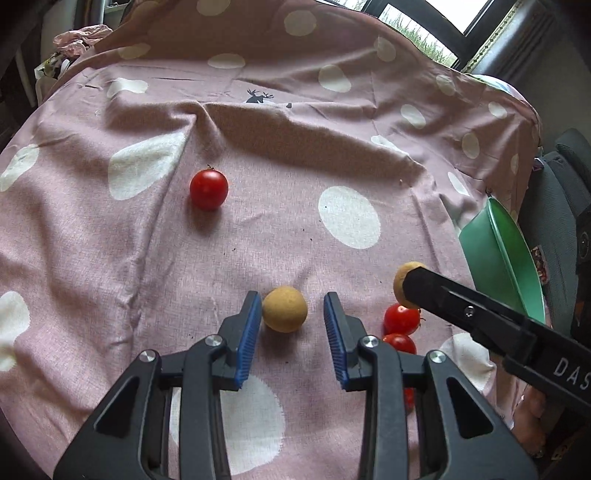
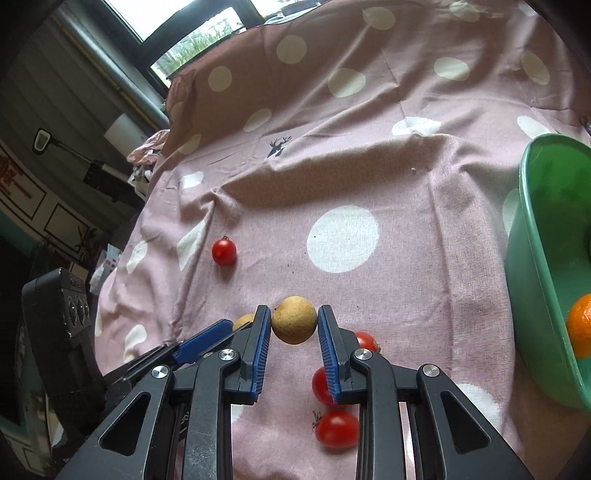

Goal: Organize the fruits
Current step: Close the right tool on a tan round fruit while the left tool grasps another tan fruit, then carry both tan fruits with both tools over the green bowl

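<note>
My left gripper (image 1: 293,310) is open around a tan round fruit (image 1: 284,309) lying on the pink dotted cloth; its left pad touches the fruit. My right gripper (image 2: 294,320) is shut on a second tan round fruit (image 2: 294,319) and holds it just above the cloth; it shows in the left wrist view (image 1: 404,282) too. A lone red tomato (image 1: 208,189) lies farther out to the left. Three tomatoes (image 2: 337,428) lie under and beside my right gripper. A green bowl (image 2: 532,280) at the right holds an orange (image 2: 580,325).
The pink cloth (image 1: 347,218) covers a raised surface with folds across the middle. A black device (image 2: 55,332) stands off the left edge. A window (image 2: 192,33) is behind.
</note>
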The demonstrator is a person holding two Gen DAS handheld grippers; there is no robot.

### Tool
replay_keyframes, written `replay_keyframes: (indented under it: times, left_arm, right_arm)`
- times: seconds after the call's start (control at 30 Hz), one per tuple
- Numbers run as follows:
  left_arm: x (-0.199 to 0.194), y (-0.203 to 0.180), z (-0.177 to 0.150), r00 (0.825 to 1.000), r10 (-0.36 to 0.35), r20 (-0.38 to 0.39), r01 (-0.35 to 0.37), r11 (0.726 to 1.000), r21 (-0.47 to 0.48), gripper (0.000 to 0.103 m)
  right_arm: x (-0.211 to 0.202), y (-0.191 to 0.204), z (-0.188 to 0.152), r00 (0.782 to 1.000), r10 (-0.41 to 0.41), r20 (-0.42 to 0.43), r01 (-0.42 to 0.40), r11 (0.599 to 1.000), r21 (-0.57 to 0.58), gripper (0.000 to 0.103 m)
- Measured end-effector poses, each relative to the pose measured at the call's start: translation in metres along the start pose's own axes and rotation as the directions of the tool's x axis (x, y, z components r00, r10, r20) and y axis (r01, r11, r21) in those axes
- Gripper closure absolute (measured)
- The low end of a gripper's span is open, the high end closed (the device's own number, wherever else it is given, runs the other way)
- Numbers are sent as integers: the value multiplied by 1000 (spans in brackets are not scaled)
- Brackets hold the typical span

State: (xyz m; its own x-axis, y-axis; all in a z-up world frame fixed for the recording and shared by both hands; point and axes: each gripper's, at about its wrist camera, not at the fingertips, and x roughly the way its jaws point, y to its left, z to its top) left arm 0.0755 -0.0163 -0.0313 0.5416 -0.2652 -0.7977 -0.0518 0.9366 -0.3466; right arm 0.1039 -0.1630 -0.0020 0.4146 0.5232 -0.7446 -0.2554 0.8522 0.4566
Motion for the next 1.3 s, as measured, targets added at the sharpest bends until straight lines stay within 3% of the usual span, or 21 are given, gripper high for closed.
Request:
replay_keyframes:
  times: [0.17,0.3,0.63,0.97,1.3]
  left_arm:
    - [10,2,0,999,-2,-35,2,1000,-14,70]
    - [12,2,2,1000,0,-16,0,1000,-21,77]
    - [7,0,-1,1000,11,4,-11,1000,-7,77]
    - [-30,-12,-4,995,1,101,-4,1000,31,77]
    - [-75,-22,-5,977,-62,203,52,997,57,77]
  right_arm:
    - [-1,0,1,1000,-5,8,5,1000,2,75]
    - [-4,0,0,1000,-3,12,3,1000,1,75]
    - [-12,-2,0,999,-10,34,10,1000,5,75]
    - [-34,-4,0,996,-25,86,25,1000,12,75]
    - [-61,-4,0,987,-35,158,33,999,16,75]
